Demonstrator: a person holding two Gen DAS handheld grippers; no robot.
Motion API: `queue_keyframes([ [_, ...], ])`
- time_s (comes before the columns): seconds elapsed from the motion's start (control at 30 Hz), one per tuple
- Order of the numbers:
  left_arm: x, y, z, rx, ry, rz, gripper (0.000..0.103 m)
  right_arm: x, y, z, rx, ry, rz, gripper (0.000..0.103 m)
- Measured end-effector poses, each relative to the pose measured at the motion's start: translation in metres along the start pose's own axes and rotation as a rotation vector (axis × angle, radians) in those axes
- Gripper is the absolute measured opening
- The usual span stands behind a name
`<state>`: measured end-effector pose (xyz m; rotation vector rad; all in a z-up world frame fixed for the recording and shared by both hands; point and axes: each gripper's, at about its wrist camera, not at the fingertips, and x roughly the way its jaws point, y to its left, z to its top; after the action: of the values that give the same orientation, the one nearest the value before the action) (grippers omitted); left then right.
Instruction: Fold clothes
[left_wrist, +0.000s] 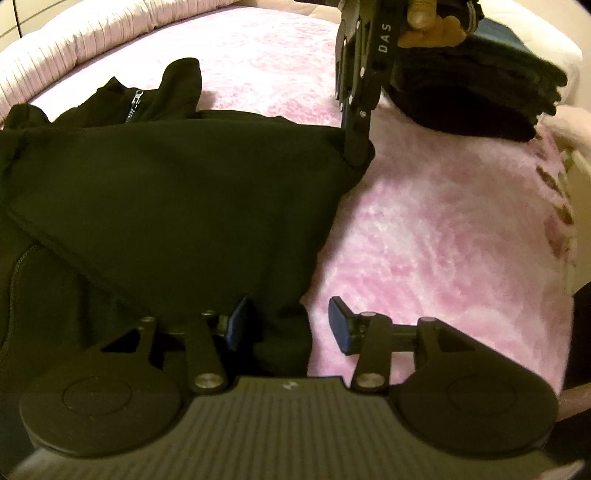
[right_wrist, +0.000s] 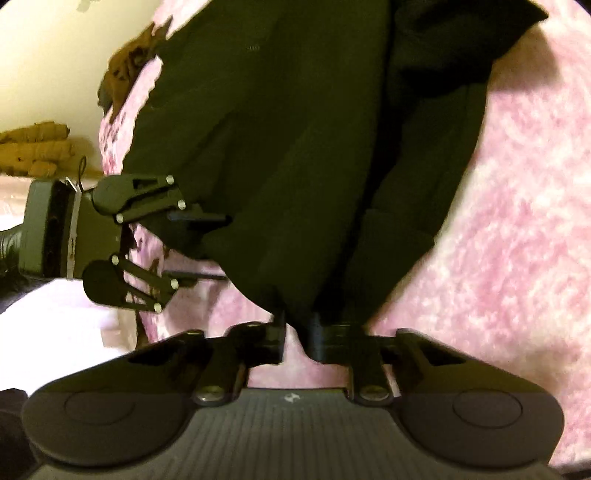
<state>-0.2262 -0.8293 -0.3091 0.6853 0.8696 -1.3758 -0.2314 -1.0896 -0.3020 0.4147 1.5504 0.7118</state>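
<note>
1. Pink fluffy bedding fills the left wrist view, with a pale ribbed cushion edge far ahead of the jaws.
2. Same view: the left gripper has its jaws apart. The near corner of the black zip garment lies between them, against the left pad, so I cannot tell whether it is gripped at all. The rest of the garment spreads ahead and to the left, with one panel folded diagonally across it and its zipper far ahead.
3. Ahead and right of those jaws, the right gripper reaches down from above, jaws closed on the garment's far right corner; fingers of a hand hold it.
4. Beyond it sits one stack of folded dark clothes.
5. Right wrist view: the right gripper's jaws are nearly together, pinching a bunched corner of the garment, which runs straight ahead over the bedding. The left gripper stands to the left, jaws apart at the cloth's edge.
6. Judgement: the stack suggests some pieces are folded; this garment is partly folded, with more folds left.
7. Count: two grippers, one garment in hand, one stack.
</note>
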Motion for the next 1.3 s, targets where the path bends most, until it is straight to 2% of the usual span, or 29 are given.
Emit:
queue_keyframes([
  [0.1,-0.012,0.007,0.003,-0.034,-0.028,-0.049,0.042,-0.003,0.005,0.004,-0.037,0.051,-0.026,0.004],
  [0.17,-0.021,0.012,0.005,-0.067,-0.059,-0.078,0.042,-0.004,0.012,0.009,-0.097,0.101,-0.077,0.004],
  [0.27,-0.028,0.022,0.010,-0.142,-0.129,-0.101,0.042,0.000,0.034,0.019,-0.273,0.224,-0.208,0.003],
  [0.3,-0.028,0.022,0.010,-0.147,-0.127,-0.096,0.042,0.002,0.042,0.021,-0.325,0.256,-0.246,0.003],
  [0.43,-0.026,0.020,0.010,-0.164,-0.118,-0.076,0.042,0.013,0.054,0.018,-0.370,0.271,-0.309,0.004],
  [0.5,-0.025,0.019,0.010,-0.173,-0.114,-0.066,0.042,0.014,0.049,0.011,-0.319,0.233,-0.326,0.005],
  [0.57,-0.025,0.019,0.010,-0.181,-0.109,-0.056,0.043,0.008,0.042,0.003,-0.265,0.185,-0.362,0.016],
  [0.63,-0.024,0.018,0.010,-0.190,-0.105,-0.046,0.045,0.000,0.044,-0.005,-0.228,0.147,-0.385,0.034],
  [0.73,-0.023,0.017,0.010,-0.203,-0.098,-0.031,0.045,-0.022,0.056,-0.019,-0.179,0.039,-0.409,0.034],
  [0.87,-0.047,0.017,-0.006,-0.253,-0.107,0.037,0.044,-0.046,0.078,-0.033,-0.154,-0.206,-0.342,0.028],
  [0.93,-0.051,0.015,-0.014,-0.285,-0.104,0.038,0.041,-0.037,0.086,-0.038,-0.170,-0.276,-0.322,0.026],
  [1.07,-0.033,0.002,-0.019,-0.256,-0.065,-0.011,0.040,0.002,0.072,-0.039,-0.119,-0.312,-0.311,0.024],
  [1.13,-0.027,-0.004,-0.022,-0.225,-0.037,-0.008,0.041,0.019,0.059,-0.041,-0.082,-0.271,-0.343,0.021],
  [1.23,-0.031,-0.010,-0.024,-0.220,-0.011,-0.005,0.041,0.013,0.054,-0.046,-0.057,-0.252,-0.366,0.009],
  [1.3,-0.044,-0.013,-0.027,-0.243,0.004,0.000,0.041,0.006,0.059,-0.050,-0.051,-0.244,-0.383,0.011],
])
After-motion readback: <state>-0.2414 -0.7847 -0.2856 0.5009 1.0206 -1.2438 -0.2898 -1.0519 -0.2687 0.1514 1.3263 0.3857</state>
